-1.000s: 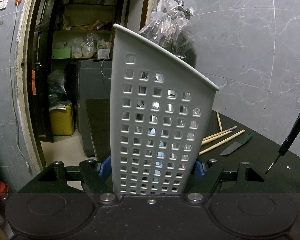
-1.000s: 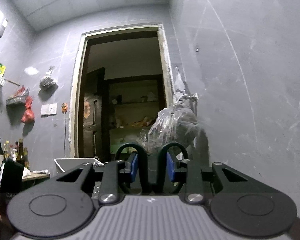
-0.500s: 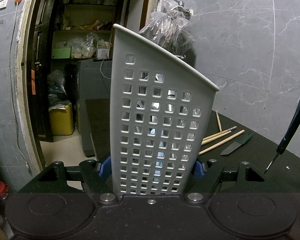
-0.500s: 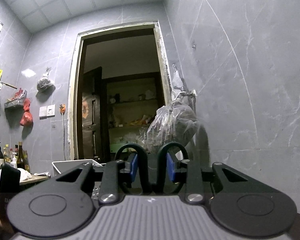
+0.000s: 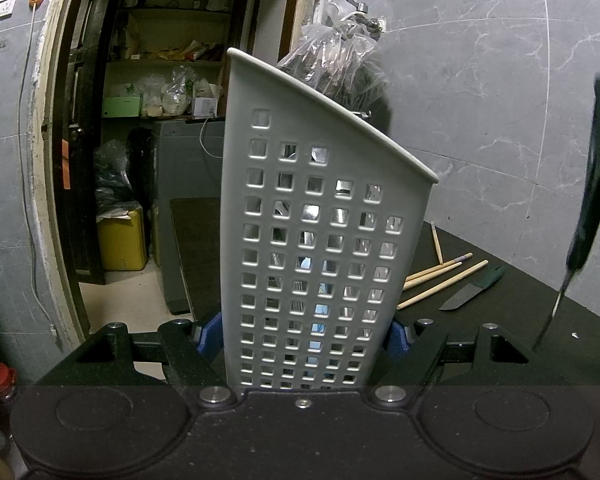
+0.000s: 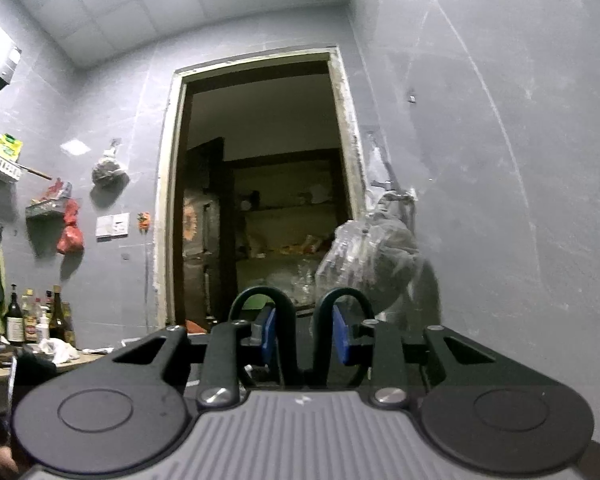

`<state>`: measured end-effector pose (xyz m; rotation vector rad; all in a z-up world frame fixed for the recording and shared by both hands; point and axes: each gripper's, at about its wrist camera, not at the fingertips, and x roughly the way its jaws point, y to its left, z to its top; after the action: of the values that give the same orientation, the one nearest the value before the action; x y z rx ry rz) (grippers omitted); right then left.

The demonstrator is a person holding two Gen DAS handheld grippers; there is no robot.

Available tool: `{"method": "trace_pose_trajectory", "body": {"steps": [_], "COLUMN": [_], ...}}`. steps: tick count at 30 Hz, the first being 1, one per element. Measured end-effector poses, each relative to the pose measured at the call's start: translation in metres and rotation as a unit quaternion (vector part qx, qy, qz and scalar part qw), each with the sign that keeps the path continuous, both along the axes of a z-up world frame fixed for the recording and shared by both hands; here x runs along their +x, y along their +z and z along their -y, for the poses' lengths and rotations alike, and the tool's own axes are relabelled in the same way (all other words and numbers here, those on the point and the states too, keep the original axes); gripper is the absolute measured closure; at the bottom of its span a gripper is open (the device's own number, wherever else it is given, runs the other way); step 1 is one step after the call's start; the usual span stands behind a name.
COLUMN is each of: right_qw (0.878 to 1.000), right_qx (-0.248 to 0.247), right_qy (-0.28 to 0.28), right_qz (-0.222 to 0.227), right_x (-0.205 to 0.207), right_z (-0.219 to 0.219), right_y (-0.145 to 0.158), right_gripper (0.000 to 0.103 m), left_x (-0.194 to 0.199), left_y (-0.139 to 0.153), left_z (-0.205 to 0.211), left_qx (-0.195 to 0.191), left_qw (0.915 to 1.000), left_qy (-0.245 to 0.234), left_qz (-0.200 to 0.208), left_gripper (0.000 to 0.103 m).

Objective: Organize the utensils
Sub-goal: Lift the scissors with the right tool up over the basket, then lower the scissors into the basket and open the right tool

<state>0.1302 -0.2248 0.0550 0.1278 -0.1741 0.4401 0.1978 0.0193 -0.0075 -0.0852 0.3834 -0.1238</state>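
1. My left tongs [image 5: 304,340] are closed across the base of the tall white perforated plastic utensil holder [image 5: 320,220], one blue pad pressed on each side wall. The holder stands upright in front of me, and its slanted open rim is highest on the left.

2. My right tongs [image 6: 304,336] are narrow and clamped on a pair of black loop-handled scissors [image 6: 260,296]. The two loops rise between the blue pads, and the blades are hidden below them.

3. In the left view, a black-handled tool with a thin metal tip [image 5: 592,184] hangs at the right edge. I take it to be those same scissors.

4. Its long axis is close to upright, with the handle up and the tip down. It is well apart from the holder, on the holder's right.

5. The tip hangs far below the holder's rim. I judge that the scissors must rise above the low right side of the rim, travel left, then go down tip first.

6. The pale wooden chopsticks [image 5: 440,280] and the dark green-handled knife [image 5: 470,290] lie on the black table [image 5: 500,340]. They are beyond the holder on its right, so they are nearer my right hand.
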Motion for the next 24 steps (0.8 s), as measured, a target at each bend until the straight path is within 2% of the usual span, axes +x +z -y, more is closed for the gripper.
{"method": "trace_pose_trajectory", "body": {"steps": [7, 14, 19, 24], "right_qw": [0.998, 0.992, 0.989, 0.989], "right_qx": [-0.002, 0.021, 0.025, 0.017], "right_qy": [0.044, 0.100, 0.119, 0.131], "right_qz": [0.042, 0.072, 0.079, 0.066], "right_x": [0.011, 0.040, 0.064, 0.083], "right_z": [-0.011, -0.036, -0.063, -0.085], "right_y": [0.050, 0.095, 0.107, 0.105], "right_gripper": [0.070, 0.070, 0.070, 0.070], "left_x": [0.000, 0.000, 0.000, 0.001], "left_y": [0.000, 0.000, 0.000, 0.000], "left_z": [0.001, 0.000, 0.000, 0.000], "left_qx": [0.000, 0.000, 0.000, -0.003], "left_qw": [1.0000, 1.0000, 1.0000, 1.0000], "left_qy": [0.000, 0.000, 0.000, -0.003], "left_qz": [0.000, 0.000, 0.000, 0.001], "left_gripper": [0.026, 0.026, 0.026, 0.026]}}
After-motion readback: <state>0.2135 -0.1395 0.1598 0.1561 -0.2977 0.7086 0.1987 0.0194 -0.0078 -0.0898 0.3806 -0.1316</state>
